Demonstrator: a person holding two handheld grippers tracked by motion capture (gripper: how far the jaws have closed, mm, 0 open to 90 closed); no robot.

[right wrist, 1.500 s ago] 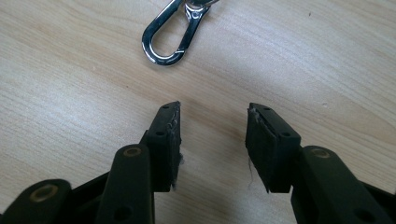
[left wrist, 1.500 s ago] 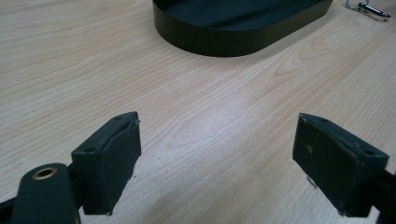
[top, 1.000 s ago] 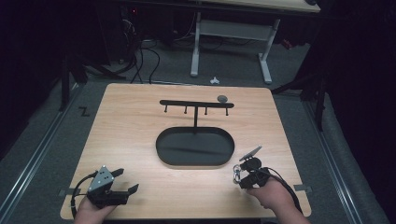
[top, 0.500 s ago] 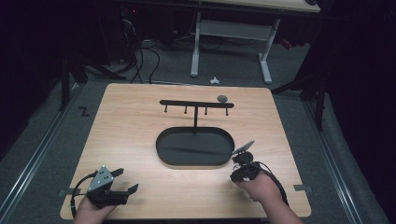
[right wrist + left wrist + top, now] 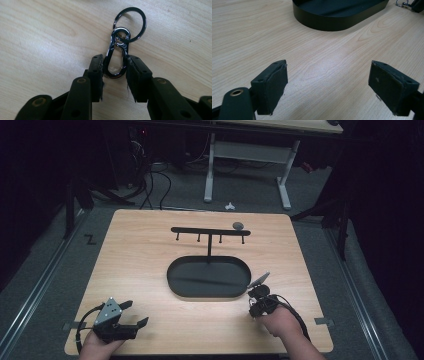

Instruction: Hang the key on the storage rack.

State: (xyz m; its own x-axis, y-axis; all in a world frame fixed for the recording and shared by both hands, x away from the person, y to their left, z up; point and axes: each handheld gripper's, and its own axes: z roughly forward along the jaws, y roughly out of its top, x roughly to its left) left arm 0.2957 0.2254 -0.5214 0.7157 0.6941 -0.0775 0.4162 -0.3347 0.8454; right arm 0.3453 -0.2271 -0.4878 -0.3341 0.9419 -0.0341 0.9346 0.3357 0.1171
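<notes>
Wooden table (image 5: 150, 255), dark room; left claw (image 5: 327, 85) gapes, right claw (image 5: 114, 75) pinches carabiner (image 5: 116, 53).

My table (image 5: 150, 255) was pale wood-grain laminate, smooth with a soft sheen, and the oval tray (image 5: 342, 17) on it was matt black with smooth walls. The clip (image 5: 115, 56) between my right gripper (image 5: 114, 75) pads was polished, mirror-bright metal, its ring (image 5: 130, 23) darker glossy metal. My left gripper (image 5: 334, 87) pads (image 5: 275, 87) looked like dull black rubber, slightly frayed at the edges.
</notes>
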